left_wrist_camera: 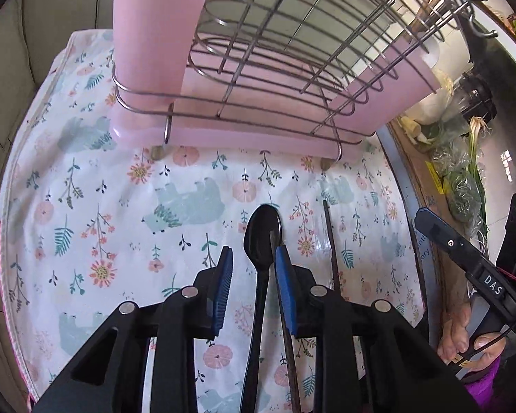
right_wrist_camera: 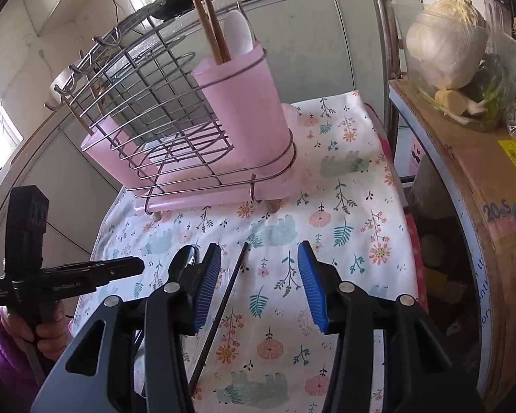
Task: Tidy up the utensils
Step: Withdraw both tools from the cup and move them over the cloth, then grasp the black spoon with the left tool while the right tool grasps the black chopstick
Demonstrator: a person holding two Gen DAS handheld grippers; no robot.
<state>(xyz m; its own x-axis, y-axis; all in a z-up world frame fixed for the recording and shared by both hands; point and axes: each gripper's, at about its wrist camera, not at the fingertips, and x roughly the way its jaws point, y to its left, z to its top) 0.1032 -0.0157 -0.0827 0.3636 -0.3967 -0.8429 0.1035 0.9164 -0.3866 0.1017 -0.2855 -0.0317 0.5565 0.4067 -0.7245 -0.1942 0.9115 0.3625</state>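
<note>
While my left gripper [left_wrist_camera: 253,268] straddles glossy black plastic spoon [left_wrist_camera: 262,227], pads apart, my right gripper [right_wrist_camera: 259,277] gapes over thin dark chopstick [right_wrist_camera: 223,309] on floral cloth [left_wrist_camera: 103,206].

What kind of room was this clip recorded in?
Most likely a home kitchen: a wire dish rack with a pink utensil holder, a wok on the counter behind, and cabbage with greens nearby.
</note>
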